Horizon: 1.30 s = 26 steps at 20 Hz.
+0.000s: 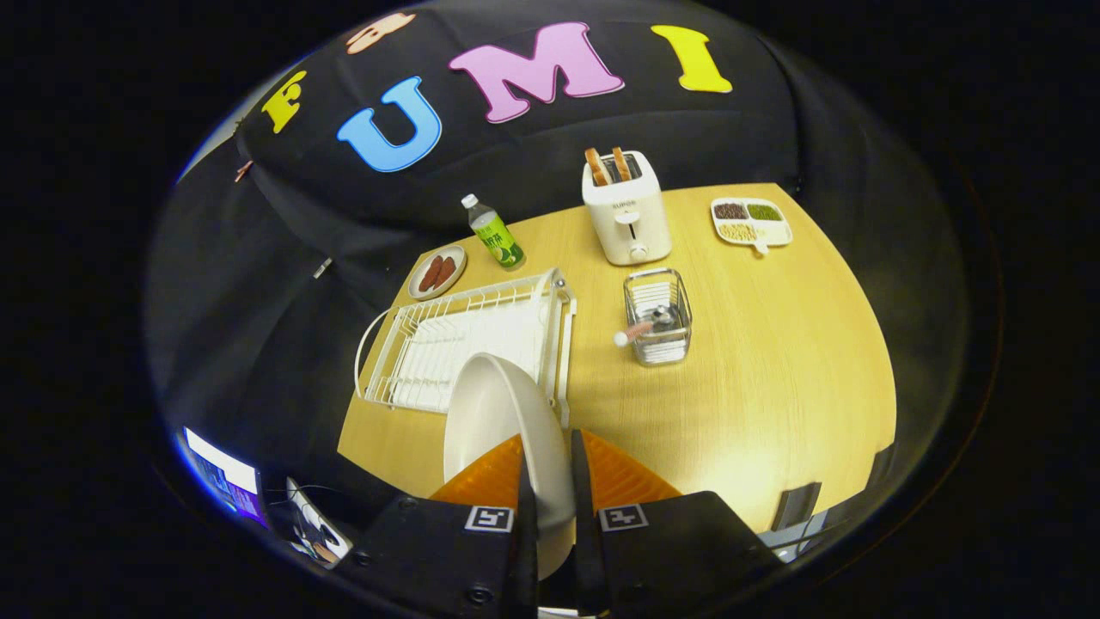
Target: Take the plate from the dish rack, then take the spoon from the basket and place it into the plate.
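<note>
The plate (498, 413) is held clamped by the tool (550, 477) above the dish rack (447, 335); it must next be set on the desk (773, 344).

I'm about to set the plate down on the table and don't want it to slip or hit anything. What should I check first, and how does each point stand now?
1. Grip: the gripper has a finger on each side of the plate, at its rim. Ok.
2. Plate free of the dish rack: it is raised, seen in front of the rack's near edge; clearance cannot tell.
3. Bare table for landing: open wood beside the fingers, short of the basket. Ok.
4. Plate attitude: held on edge, not flat. Not ok for setting down yet.
5. Spoon waiting in the basket, handle sticking out over the rim. Ok.
</note>
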{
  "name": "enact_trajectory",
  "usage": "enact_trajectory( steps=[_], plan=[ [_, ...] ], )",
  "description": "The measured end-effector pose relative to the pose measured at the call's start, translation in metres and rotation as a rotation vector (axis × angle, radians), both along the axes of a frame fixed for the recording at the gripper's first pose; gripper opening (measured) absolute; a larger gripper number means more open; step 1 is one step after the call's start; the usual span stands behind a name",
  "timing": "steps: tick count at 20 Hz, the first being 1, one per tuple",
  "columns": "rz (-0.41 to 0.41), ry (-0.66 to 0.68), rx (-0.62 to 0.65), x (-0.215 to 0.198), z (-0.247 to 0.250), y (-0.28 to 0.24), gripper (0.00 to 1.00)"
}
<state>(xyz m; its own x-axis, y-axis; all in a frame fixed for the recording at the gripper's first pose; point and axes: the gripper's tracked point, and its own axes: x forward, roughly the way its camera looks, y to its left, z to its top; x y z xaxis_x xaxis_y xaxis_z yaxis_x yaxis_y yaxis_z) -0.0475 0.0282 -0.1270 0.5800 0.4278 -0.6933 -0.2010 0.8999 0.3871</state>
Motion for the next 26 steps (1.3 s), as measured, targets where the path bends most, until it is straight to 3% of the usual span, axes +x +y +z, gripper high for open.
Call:
enact_trajectory(
  steps=[7, 16, 20, 21, 22, 26],
  plan=[
    [0.009, 0.103, -0.029, 0.008, -0.068, -0.054, 0.21],
    [0.131, 0.163, -0.010, 0.044, -0.131, -0.064, 0.23],
    [0.149, 0.091, -0.069, 0.063, -0.147, -0.077, 0.24],
    [0.151, 0.071, -0.068, 0.064, -0.142, -0.078, 0.30],
    [0.154, 0.041, -0.067, 0.067, -0.139, -0.076, 0.45],
    [0.172, -0.185, -0.112, 0.088, -0.098, -0.071, 0.86]
  ],
)
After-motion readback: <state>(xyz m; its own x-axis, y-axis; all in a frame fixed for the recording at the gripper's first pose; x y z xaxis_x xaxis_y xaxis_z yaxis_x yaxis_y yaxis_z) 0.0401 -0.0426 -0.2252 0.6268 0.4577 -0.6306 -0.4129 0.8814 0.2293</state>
